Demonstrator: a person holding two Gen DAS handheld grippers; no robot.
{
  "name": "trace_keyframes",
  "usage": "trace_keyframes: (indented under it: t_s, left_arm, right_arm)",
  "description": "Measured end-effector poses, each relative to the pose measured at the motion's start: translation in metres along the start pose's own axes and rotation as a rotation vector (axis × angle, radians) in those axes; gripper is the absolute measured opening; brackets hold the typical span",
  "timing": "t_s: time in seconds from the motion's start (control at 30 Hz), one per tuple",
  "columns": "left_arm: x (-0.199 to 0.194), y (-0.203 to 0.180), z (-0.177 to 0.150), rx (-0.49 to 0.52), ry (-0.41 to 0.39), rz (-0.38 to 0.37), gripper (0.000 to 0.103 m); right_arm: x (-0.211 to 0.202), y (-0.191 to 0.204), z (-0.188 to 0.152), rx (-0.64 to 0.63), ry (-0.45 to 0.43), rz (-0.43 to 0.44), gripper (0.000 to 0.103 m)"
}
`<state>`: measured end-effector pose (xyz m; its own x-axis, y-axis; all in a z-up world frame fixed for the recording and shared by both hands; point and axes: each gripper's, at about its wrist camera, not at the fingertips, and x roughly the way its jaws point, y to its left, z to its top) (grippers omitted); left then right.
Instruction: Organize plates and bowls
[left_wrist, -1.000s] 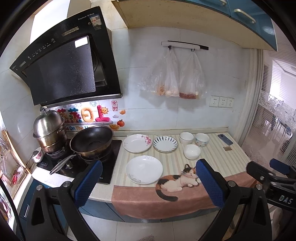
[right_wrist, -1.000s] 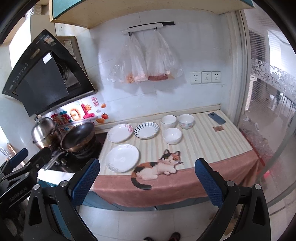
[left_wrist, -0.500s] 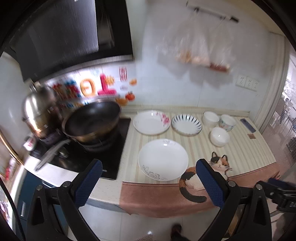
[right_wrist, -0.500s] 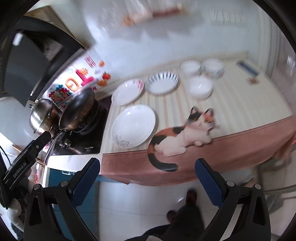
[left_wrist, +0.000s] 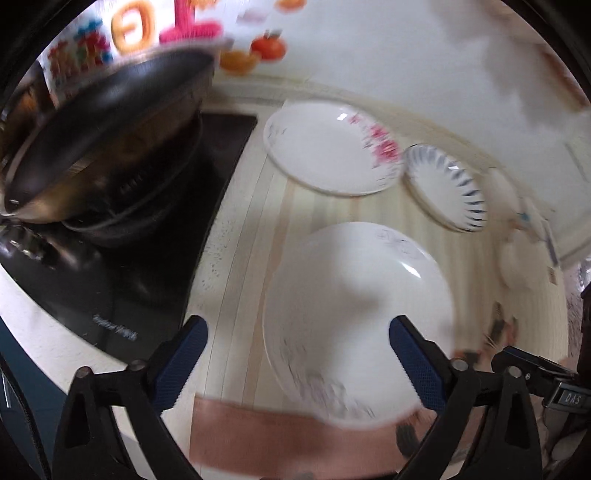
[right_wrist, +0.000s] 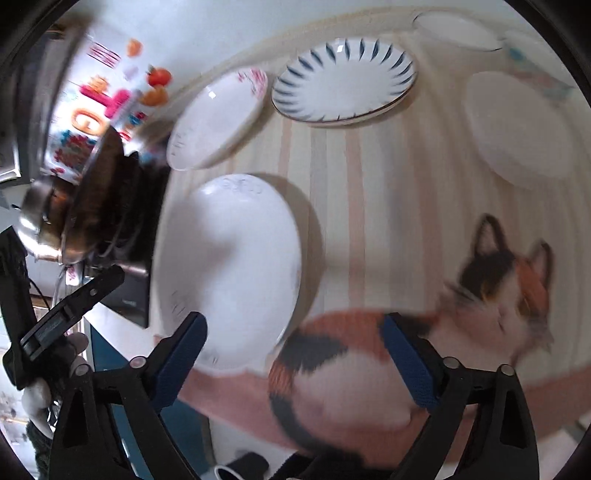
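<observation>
The big white plate (left_wrist: 356, 317) is lying flat on the striped counter (left_wrist: 236, 280), close to its front edge, where a pink cloth (left_wrist: 258, 432) is hanging over. In the left wrist view this plate is sitting partly between the two blue fingers of the left gripper (left_wrist: 297, 365); the fingers are standing wide apart and are holding nothing, and I cannot tell if the right finger is touching the plate rim. Behind the white plate, nearer to the wall, a plate with pink flowers (left_wrist: 332, 147) is lying, and just beside it, to the right, a plate with blue stripes (left_wrist: 445, 186); the two look almost touching. Further right some white bowls (right_wrist: 517, 125) are standing, but they are blurred. To the left of the plates a dark wok (left_wrist: 107, 122) is sitting on the black stove (left_wrist: 147, 266).

In the right wrist view the right gripper (right_wrist: 293, 363) is also spread wide with nothing between its fingers. It is hanging over the front edge of the counter, above the cloth, where a cat picture (right_wrist: 406, 332) in orange, black and white is lying under it. The white plate is showing there just beyond its left finger (right_wrist: 181, 354). Both views are much blurred.
</observation>
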<state>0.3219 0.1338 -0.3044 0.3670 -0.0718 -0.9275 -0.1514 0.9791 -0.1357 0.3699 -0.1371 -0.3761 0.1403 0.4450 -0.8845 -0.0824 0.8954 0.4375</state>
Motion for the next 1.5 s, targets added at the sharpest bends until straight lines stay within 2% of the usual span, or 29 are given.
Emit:
trace_keyframes:
  t_s: [0.07,0.1,0.2,0.23,0.27,0.3,0.33,0.4,0.5,0.73,0.97,1.17,1.3,1.5]
  left_arm:
    - [0.025,0.006,0.010,-0.019,0.058,-0.003,0.086]
    - [0.036,0.008,0.013,-0.030,0.083,-0.004,0.086]
    - [0.066,0.013,0.019,-0.037,0.156,-0.015,0.084]
    - [0.072,0.014,0.018,-0.034,0.171,-0.017,0.071]
    - [0.078,0.015,0.018,-0.033,0.191,-0.025,0.065]
    - [0.084,0.015,0.016,-0.029,0.219,-0.025,0.052]
    - [0.085,0.013,0.016,-0.019,0.214,-0.017,0.051]
    - [0.081,0.008,0.017,0.000,0.213,-0.036,0.043]
    - [0.069,0.007,0.015,-0.016,0.217,-0.007,0.042]
    - [0.024,-0.012,0.001,-0.010,0.193,-0.024,0.042]
    - [-0.002,-0.053,-0.027,0.059,0.205,-0.065,0.042]
    - [-0.001,-0.092,-0.052,0.136,0.239,-0.116,0.042]
    - [0.001,-0.117,-0.061,0.196,0.254,-0.117,0.042]
    - [0.004,-0.129,-0.061,0.256,0.266,-0.100,0.042]
  right_arm:
    - [0.024,-0.003,0.020,-0.004,0.041,0.015,0.090]
    - [0.030,-0.003,0.024,-0.006,0.054,0.025,0.088]
    - [0.053,-0.003,0.039,-0.019,0.100,0.045,0.075]
    - [0.061,-0.003,0.041,-0.022,0.124,0.057,0.067]
    - [0.070,-0.004,0.045,-0.024,0.146,0.071,0.063]
    - [0.069,-0.004,0.046,-0.034,0.145,0.079,0.058]
    - [0.068,-0.001,0.049,-0.052,0.132,0.089,0.040]
    - [0.072,0.004,0.053,-0.078,0.162,0.096,0.019]
    - [0.073,0.005,0.055,-0.082,0.164,0.088,0.018]
    - [0.052,-0.004,0.049,-0.084,0.160,0.075,0.018]
    - [0.010,-0.056,0.030,-0.011,0.165,0.067,0.018]
    - [-0.020,-0.115,0.009,0.100,0.145,0.041,0.018]
    - [-0.024,-0.145,0.002,0.162,0.134,0.017,0.018]
    - [-0.023,-0.170,-0.004,0.213,0.123,0.007,0.018]
